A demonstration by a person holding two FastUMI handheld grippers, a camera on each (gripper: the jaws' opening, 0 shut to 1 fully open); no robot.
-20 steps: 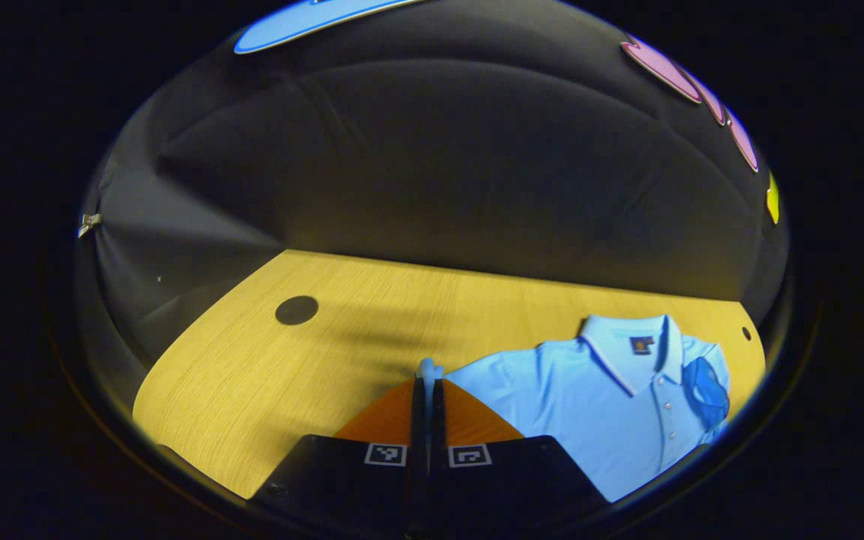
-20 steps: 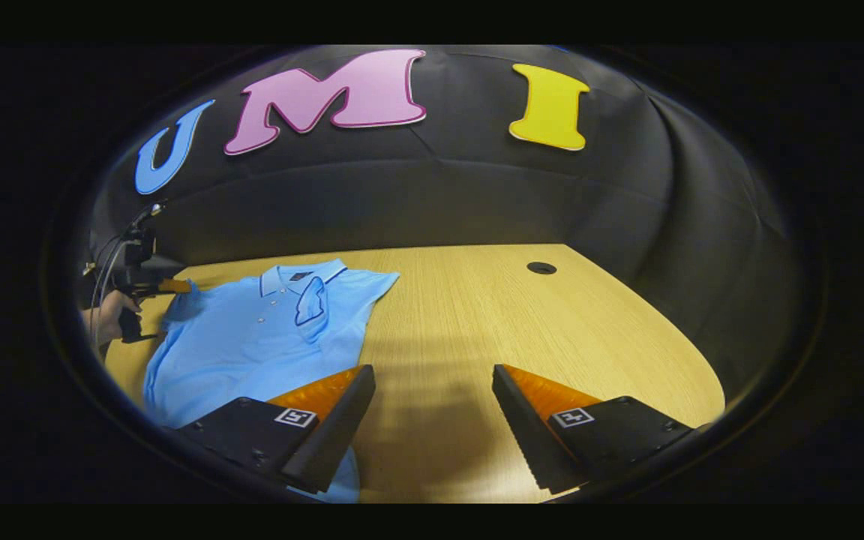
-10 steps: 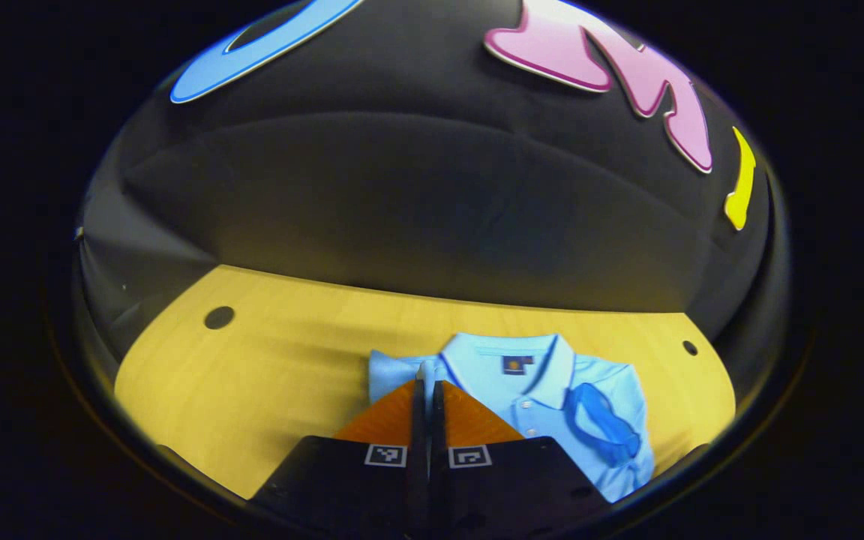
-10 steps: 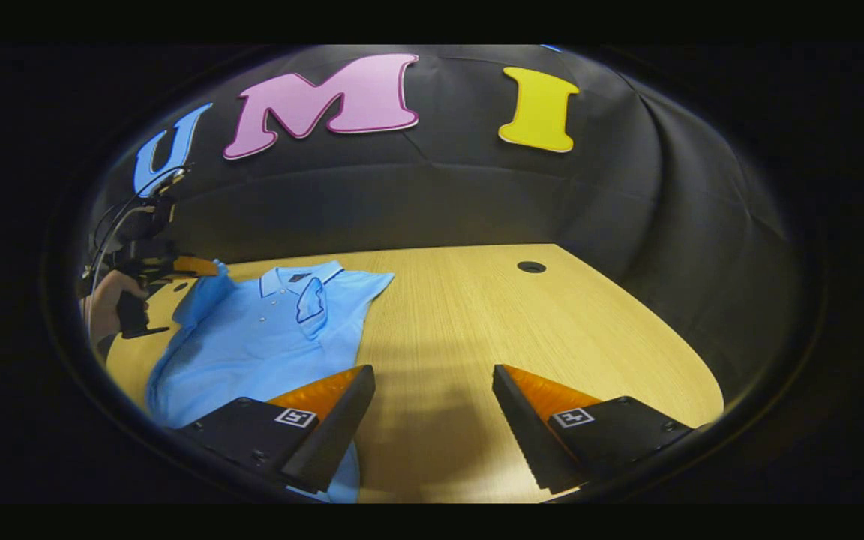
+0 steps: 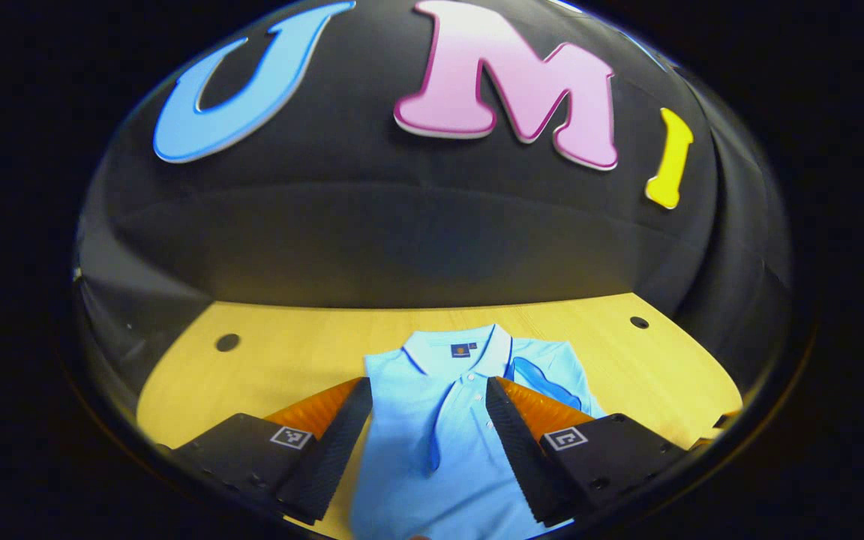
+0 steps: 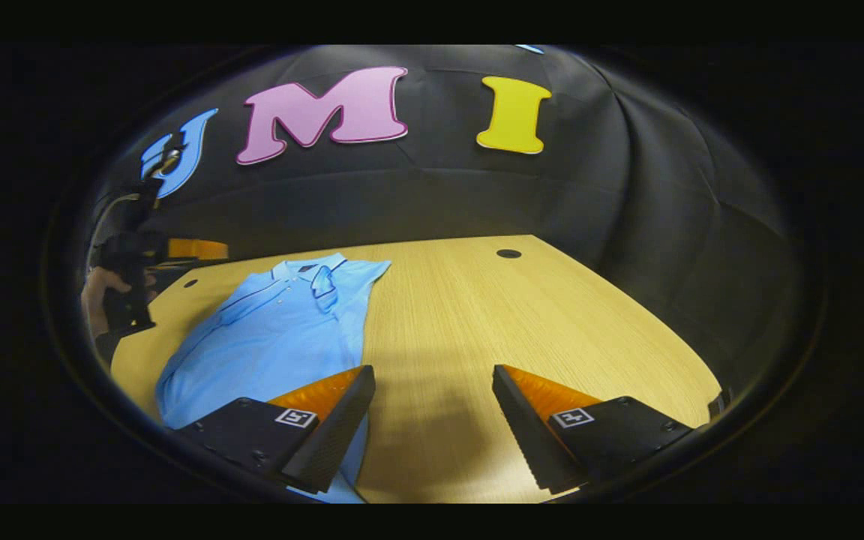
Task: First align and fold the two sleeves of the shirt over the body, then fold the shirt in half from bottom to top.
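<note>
You are holding the left gripper (image 5: 424, 442) with its jaws spread wide and nothing between them, hovering over the light blue shirt (image 5: 439, 442). In the left gripper view the shirt's body is running up between the two fingers (image 5: 331, 457), with the button placket just left of the right-hand finger. Farther on, the collar (image 5: 456, 349) is lying at the far end of the shirt, pointing toward the booth wall. Both sleeves are lying folded in over the body: the right sleeve (image 5: 541, 373), with its dark trim, is sitting just right of the collar, and a dark-edged fold is running down the chest near the placket.

You are keeping the right gripper (image 6: 432, 420) just as widely parted and equally empty, over bare wood to the right of the shirt. In the right gripper view its left-hand finger is overlapping the shirt's near right edge; I cannot tell whether it is touching the cloth. The shirt is stretching from the near left toward the far centre of the wooden table (image 6: 522, 322).

At the far left of that view your hand (image 6: 94, 296) is gripping the left gripper's handle above the table's left edge. Beyond the shirt, a round cable hole (image 6: 508, 253) is sitting near the table's far edge.
</note>
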